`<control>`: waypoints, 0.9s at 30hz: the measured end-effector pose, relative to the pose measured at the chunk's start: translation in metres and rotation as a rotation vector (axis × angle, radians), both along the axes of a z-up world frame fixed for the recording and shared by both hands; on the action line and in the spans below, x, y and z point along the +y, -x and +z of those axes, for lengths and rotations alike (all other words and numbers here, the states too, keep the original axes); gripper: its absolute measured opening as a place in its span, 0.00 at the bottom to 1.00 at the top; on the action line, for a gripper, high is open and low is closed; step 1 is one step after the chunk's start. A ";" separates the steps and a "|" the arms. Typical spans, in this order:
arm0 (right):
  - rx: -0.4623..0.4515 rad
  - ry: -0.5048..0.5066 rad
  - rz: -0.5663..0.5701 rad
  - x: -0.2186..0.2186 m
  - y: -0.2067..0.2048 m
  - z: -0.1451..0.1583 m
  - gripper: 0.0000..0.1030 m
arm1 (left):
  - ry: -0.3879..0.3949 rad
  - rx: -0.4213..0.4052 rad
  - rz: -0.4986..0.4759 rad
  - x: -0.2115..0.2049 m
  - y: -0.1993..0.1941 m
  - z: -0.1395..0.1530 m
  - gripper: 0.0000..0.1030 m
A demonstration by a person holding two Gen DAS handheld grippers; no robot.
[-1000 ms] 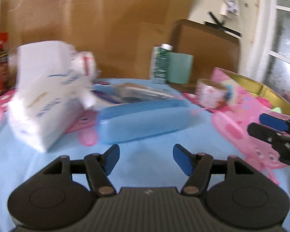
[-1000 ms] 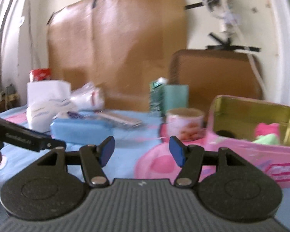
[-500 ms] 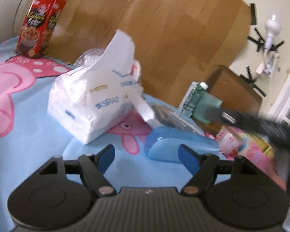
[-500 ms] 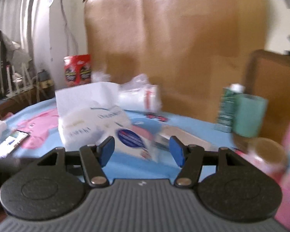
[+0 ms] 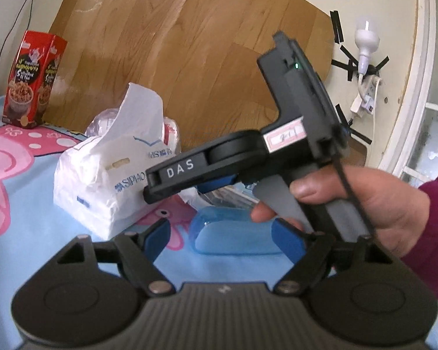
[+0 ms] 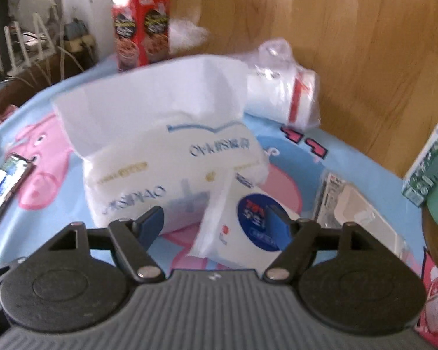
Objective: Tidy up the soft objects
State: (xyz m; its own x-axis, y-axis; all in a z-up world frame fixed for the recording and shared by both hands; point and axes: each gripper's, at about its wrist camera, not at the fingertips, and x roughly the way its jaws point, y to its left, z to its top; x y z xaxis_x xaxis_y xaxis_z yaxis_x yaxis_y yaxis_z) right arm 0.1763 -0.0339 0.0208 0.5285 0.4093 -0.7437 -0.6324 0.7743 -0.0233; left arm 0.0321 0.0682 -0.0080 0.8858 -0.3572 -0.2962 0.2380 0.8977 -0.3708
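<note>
On the blue cartoon-print tabletop (image 5: 29,227) a red snack box (image 5: 32,78) stood far left by the wooden board. The white tissue pack (image 6: 172,163) (one sheet sticking up) lay further right, a clear-wrapped white roll (image 6: 286,99) behind it. The left gripper (image 5: 226,237) hung with its fingers spreading, nothing between them, a blue case (image 5: 236,237) ahead. The right gripper (image 6: 216,223), held in a person's hand (image 5: 364,204), pointed down at the pack, fingers widening, a white flap between them unpinched.
</note>
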 end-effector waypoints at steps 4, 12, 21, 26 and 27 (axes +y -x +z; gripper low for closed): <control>-0.022 -0.006 -0.042 -0.013 -0.005 0.000 0.43 | 0.009 -0.011 -0.006 0.002 0.000 0.000 0.82; -0.147 -0.254 -0.134 -0.063 0.008 0.044 0.16 | 0.024 0.010 0.002 0.006 -0.005 -0.001 0.83; -0.168 -0.643 -0.100 -0.157 0.073 0.068 0.16 | 0.134 0.085 0.022 0.024 -0.017 -0.008 0.88; -0.047 -0.675 -0.099 -0.182 0.099 0.039 0.16 | 0.187 0.149 0.031 0.033 -0.026 -0.014 0.88; -0.018 -0.677 -0.103 -0.183 0.103 0.032 0.16 | 0.190 0.157 0.035 0.034 -0.027 -0.015 0.88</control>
State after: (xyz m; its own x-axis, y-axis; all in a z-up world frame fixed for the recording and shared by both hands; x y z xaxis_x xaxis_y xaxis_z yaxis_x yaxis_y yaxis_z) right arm 0.0732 -0.2168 0.0525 0.5997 0.7279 -0.3324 -0.5589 0.6783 0.4770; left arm 0.0596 0.1017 -0.0227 0.8470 -0.3896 -0.3618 0.1339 0.8148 -0.5641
